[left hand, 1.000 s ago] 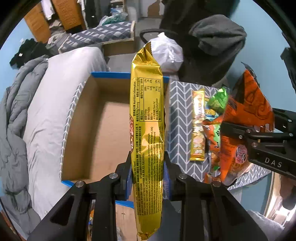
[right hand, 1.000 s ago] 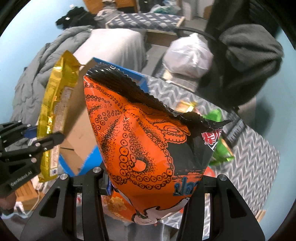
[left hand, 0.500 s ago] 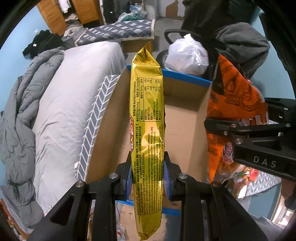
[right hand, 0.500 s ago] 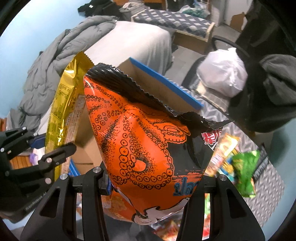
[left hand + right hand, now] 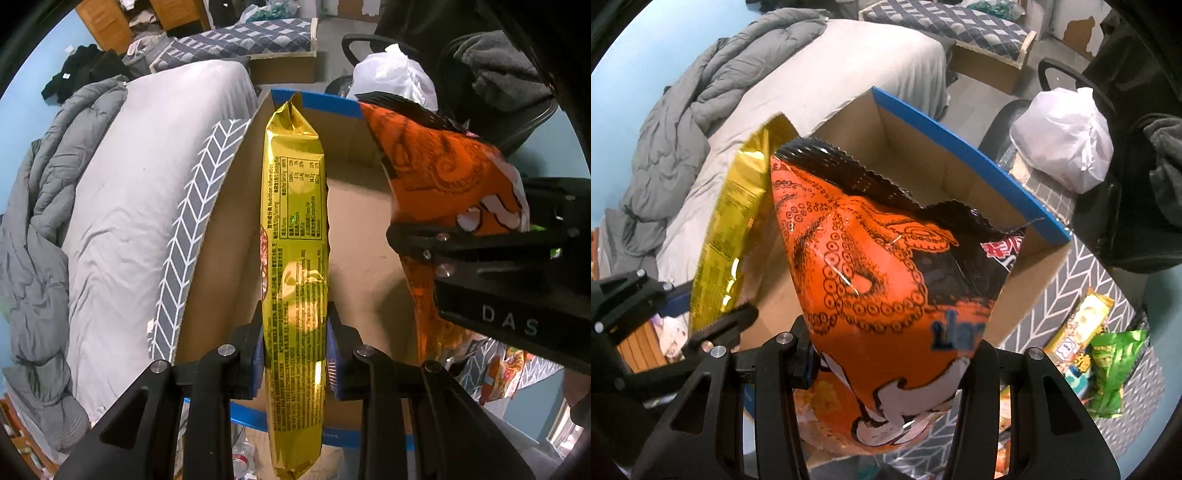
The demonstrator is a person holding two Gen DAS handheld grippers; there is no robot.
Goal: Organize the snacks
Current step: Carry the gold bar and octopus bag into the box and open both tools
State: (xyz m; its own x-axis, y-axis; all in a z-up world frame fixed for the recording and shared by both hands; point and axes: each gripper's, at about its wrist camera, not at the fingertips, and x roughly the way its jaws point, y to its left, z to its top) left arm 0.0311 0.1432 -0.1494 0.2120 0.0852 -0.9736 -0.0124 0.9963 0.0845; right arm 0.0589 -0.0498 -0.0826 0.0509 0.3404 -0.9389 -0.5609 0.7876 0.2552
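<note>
Swung both packs off the snack pile, now right over the cardboard box (image 5: 362,236). Left fingers (image 5: 295,354) clamping gold pack (image 5: 293,229), right fingers (image 5: 886,365) pinching orange bag (image 5: 886,280). Probably dropping next.

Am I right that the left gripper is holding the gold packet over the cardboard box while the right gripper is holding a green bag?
Not quite: the right gripper holds an orange bag, as the right wrist view shows. The green bag lies on the patterned cloth. The left gripper does hold the gold packet over the cardboard box.
</note>
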